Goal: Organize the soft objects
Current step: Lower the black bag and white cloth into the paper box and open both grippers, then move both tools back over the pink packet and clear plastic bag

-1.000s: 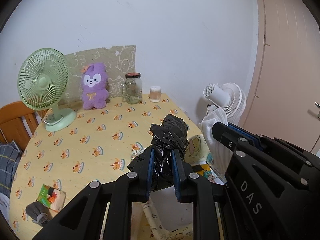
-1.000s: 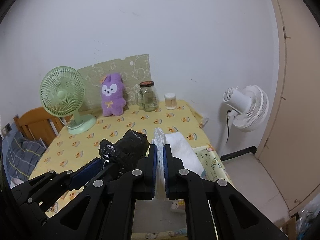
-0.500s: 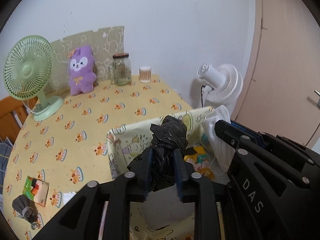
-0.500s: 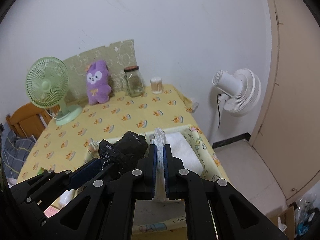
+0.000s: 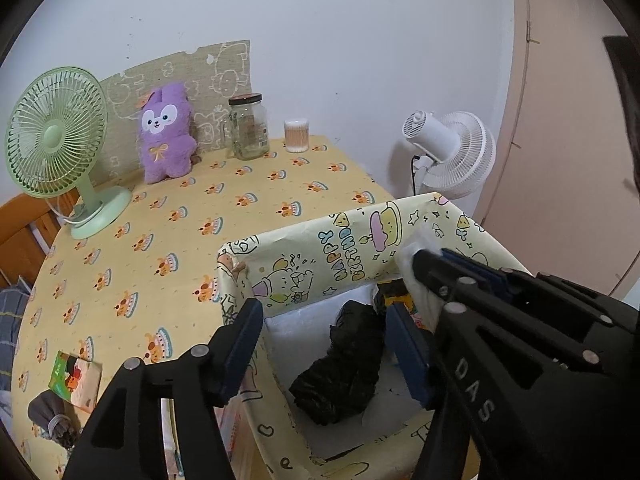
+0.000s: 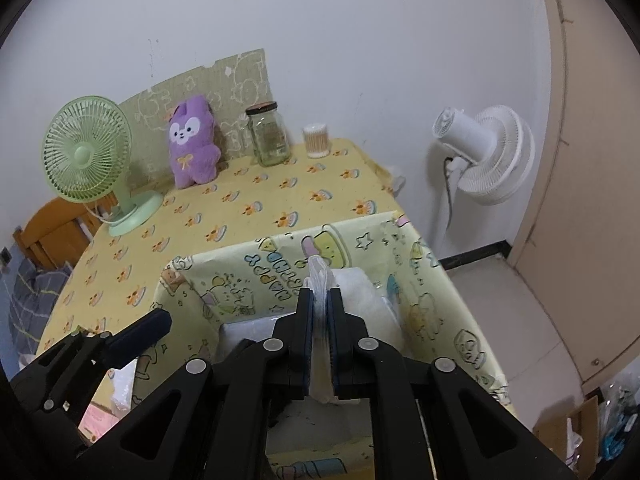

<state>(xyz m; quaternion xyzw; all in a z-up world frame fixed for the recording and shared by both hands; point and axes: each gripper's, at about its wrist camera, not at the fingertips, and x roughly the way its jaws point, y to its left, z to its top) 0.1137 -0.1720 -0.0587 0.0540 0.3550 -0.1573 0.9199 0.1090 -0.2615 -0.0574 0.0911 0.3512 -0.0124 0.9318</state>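
1. Left wrist view: The left gripper is hanging over the open box, which is wrapped in yellow birthday paper, and its jaws are standing wide apart with nothing between them. The black bag is lying on the white floor of the box, directly below the gap and apparently touching neither finger. This item is judged to be stowed.

2. Left wrist view, continued: The right gripper is reaching in from the right above the box's far wall, with a scrap of white plastic showing at its tip. On the table, a grey pouch and a small colourful packet are sitting near the left edge, well apart from the box. A purple plush toy is leaning by the wall between a green fan and a glass jar.

3. Right wrist view: The right gripper is clamping a white plastic bag, whose bulk is hanging just beyond the fingers and over the box. This item is not yet let go.

4. Assessment: One soft item is in the box and a second is poised above it, awaiting release. The grey pouch is probably still to be collected; whether the plush toy belongs to the task cannot be told.
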